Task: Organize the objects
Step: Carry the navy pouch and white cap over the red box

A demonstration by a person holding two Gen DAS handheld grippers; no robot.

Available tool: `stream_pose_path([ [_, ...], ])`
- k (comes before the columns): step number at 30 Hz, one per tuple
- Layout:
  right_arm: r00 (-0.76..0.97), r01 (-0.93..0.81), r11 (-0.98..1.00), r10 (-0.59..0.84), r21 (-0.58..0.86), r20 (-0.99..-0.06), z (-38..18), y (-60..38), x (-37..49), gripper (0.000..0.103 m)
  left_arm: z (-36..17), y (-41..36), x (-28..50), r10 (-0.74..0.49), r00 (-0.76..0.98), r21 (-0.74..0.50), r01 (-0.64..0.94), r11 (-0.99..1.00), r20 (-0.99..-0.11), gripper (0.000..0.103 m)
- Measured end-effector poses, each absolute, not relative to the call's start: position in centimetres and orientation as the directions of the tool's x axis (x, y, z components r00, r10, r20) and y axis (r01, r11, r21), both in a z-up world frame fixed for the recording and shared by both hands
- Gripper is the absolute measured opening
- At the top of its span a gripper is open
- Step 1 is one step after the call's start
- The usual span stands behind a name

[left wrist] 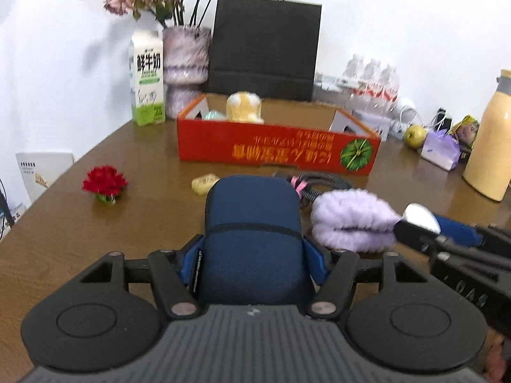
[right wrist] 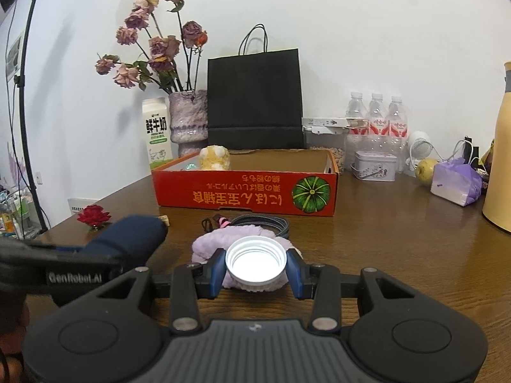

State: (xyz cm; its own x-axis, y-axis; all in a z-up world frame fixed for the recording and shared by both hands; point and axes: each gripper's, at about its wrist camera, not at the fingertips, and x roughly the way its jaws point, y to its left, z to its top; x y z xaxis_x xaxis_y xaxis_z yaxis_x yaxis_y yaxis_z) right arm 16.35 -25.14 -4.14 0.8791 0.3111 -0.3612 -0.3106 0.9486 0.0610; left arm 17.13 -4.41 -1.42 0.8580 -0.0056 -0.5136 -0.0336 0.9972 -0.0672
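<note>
left gripper (left wrist: pixel 254 255): pinching one navy fabric pouch (left wrist: pixel 252 233) between its two blue pads; the pouch is showing a rounded top, a woven texture and a dark seam across its middle.
right gripper (right wrist: pixel 255 265): clamping one white plastic cap (right wrist: pixel 255 260) by its ribbed rim, open side facing the camera, threads showing inside.
pouch position: being held above the near edge of the bench (left wrist: pixel 64 223), in front of the red box.
cap position: hanging above one lilac fluffy item (right wrist: pixel 207 245), which is lying on the bench as a soft, rounded, fuzzy lump.
red box (right wrist: pixel 246 191): one shallow cardboard tray, red outside and brown inside, carrying yellow print upside down and a green pumpkin picture; sitting mid-bench beyond both grippers.
box contents: one yellow-and-white plush thing (right wrist: pixel 214 158) is standing at the left end; a pale green item beside it is too hidden to name.
cable (right wrist: pixel 265 223): one braided dark cord with a pink tie, lying coiled between the box and the lilac item.
red flower (left wrist: pixel 104 183): one small artificial bloom, resting on the left of the bench.
yellow lump (left wrist: pixel 204 183): one small pale piece, lying just beyond the pouch.
back row: one milk carton (right wrist: pixel 156 134), one mottled vase (right wrist: pixel 188 121) of dried roses, one black paper bag (right wrist: pixel 255 95), three clear bottles (right wrist: pixel 377 118), one metal tin (right wrist: pixel 373 164).
</note>
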Motion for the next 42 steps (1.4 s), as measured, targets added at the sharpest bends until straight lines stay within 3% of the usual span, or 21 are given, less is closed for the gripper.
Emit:
stream_pose_path([
  [21,0.9,-0.343,0.939,0.332,0.011,-0.282,2.3,-25.3,21.8,0.039,5.9,-6.4,22.6,-0.064,0.919,-0.076,0.037,0.996,-0.389,0.066],
  [42,0.916,-0.302,0.952,0.306,0.058,-0.257,3.1,-23.7,31.4,0.039,6.5,-6.1,31.6,-0.019,0.936,-0.147,-0.035,0.989,-0.35,0.066],
])
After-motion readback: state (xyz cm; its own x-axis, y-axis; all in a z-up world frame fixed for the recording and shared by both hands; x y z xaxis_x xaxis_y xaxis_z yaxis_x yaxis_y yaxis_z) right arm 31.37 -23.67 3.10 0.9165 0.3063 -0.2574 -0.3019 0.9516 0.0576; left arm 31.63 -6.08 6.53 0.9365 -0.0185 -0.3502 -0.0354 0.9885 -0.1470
